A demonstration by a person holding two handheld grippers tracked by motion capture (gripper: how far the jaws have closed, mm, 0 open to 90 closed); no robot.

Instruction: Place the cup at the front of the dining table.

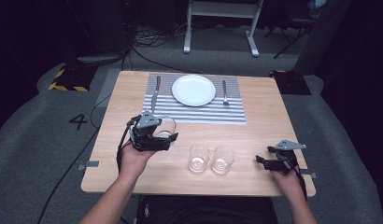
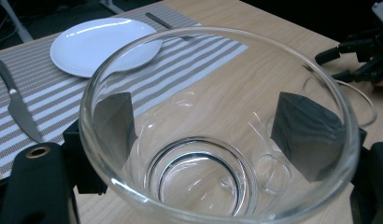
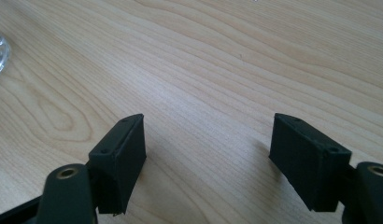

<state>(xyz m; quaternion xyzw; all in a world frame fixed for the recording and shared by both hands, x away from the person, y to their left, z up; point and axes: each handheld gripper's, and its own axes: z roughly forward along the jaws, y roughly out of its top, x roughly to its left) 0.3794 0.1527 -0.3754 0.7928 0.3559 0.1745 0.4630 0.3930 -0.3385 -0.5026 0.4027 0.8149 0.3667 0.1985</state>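
Near the front left of the tabletop (image 1: 255, 121), just before the striped placemat (image 1: 194, 114), the left claw (image 1: 167, 136) grips a clear glass (image 1: 167, 126), its two pads pressed against the glass's opposite sides and the glass held slightly off the wood. Two more glasses (image 1: 210, 159) stand side by side between the hands. At the right edge, the right claw (image 1: 264, 161) stands wide open with nothing between its pads, low over bare wood.

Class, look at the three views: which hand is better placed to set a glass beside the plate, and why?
Probably the left. Its tongs already clamp a glass at the striped placemat's edge. The right tongs are open, holding nothing, farther away.
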